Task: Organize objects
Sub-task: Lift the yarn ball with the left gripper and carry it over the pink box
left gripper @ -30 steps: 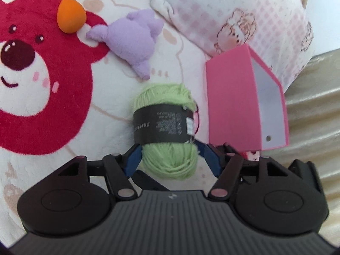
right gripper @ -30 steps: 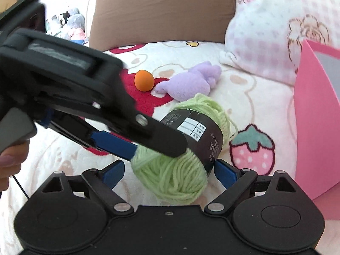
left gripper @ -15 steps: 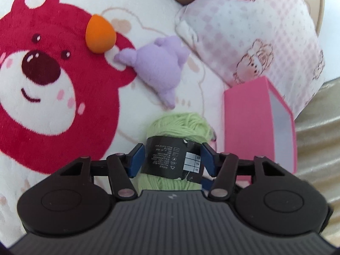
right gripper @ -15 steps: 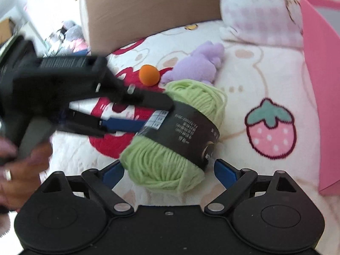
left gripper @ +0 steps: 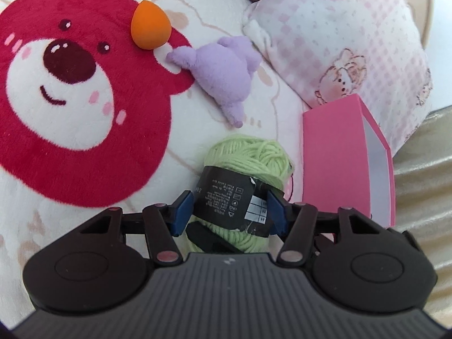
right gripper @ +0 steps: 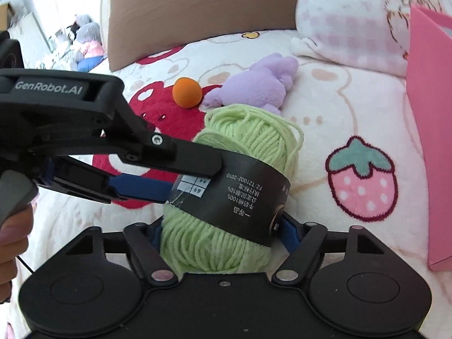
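- Green yarn skein (right gripper: 234,197), wrapped in a black paper band (right gripper: 243,197) with printed text, sits over the bed blanket (left gripper: 70,197), caught between both tools at once.
- Left tool (left gripper: 230,209): blue pads (left gripper: 180,212) pressed against the band from either side; clenched on the skein. In the right wrist view its black arm comes in from the left, upper finger lying over the band, lower blue finger meeting the band's edge.
- Right tool (right gripper: 223,234): jaws closing, skein between them; the blue pad (right gripper: 288,233) on the right touches the band's end, the left pad mostly hidden behind yarn, so I cannot tell whether the grip is complete.
- A person's hand (right gripper: 11,243) shows at the left edge, around the left tool's grey handle.
- Just beyond the skein: purple plush toy (left gripper: 226,76) lying on the blanket, with an orange egg-shaped sponge (left gripper: 149,26) near its tip, on the red bear print (left gripper: 70,99).
- Right of the skein: pink box (left gripper: 336,158), standing on edge, white inside, close by the yarn.
- Behind the box: pink checked pillow (left gripper: 339,45). A brown cushion (right gripper: 197,8) stands further back.
- Strawberry print (right gripper: 361,186) on the blanket between skein and box.
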The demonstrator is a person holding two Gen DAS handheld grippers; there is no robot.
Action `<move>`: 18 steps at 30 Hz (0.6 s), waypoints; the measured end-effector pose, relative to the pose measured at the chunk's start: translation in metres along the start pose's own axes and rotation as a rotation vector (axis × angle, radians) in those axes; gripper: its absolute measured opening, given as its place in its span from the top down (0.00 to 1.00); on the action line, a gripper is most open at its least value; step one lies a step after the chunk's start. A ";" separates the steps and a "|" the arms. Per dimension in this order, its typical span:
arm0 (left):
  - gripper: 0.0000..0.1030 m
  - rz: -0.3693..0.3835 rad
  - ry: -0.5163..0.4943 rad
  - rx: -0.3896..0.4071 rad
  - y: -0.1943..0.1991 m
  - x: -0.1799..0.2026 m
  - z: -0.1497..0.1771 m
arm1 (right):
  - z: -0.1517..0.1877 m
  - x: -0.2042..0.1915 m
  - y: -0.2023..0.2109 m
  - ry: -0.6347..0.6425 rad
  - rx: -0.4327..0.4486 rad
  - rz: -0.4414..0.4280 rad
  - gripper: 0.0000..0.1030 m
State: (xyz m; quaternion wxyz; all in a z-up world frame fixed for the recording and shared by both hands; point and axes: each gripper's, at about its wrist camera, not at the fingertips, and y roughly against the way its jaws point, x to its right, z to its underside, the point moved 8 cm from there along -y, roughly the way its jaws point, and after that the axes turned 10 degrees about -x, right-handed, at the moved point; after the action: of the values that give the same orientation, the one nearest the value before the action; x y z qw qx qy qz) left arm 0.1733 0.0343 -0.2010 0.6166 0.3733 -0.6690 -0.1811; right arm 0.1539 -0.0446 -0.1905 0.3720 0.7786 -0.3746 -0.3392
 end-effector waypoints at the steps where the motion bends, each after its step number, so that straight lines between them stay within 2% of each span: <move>1: 0.46 0.002 -0.014 0.008 0.001 0.001 0.002 | 0.001 -0.001 0.001 0.010 0.000 0.004 0.28; 5: 0.46 0.019 -0.079 0.037 0.005 0.014 0.011 | 0.003 0.001 0.010 -0.015 0.025 -0.020 0.29; 9: 0.46 -0.003 -0.143 0.036 0.008 0.030 0.020 | 0.005 0.001 0.021 -0.006 0.019 -0.012 0.29; 13: 0.46 0.008 -0.157 0.029 0.015 0.036 0.031 | 0.009 -0.005 0.031 0.014 0.010 0.003 0.29; 18: 0.45 0.046 -0.097 0.016 0.024 0.038 0.046 | 0.019 -0.012 0.049 0.034 0.001 0.001 0.29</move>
State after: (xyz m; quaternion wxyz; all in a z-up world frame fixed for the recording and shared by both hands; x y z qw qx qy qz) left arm 0.1240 0.0130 -0.1661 0.5843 0.3535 -0.7082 -0.1793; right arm 0.1160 -0.0623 -0.1559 0.3780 0.7844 -0.3686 -0.3255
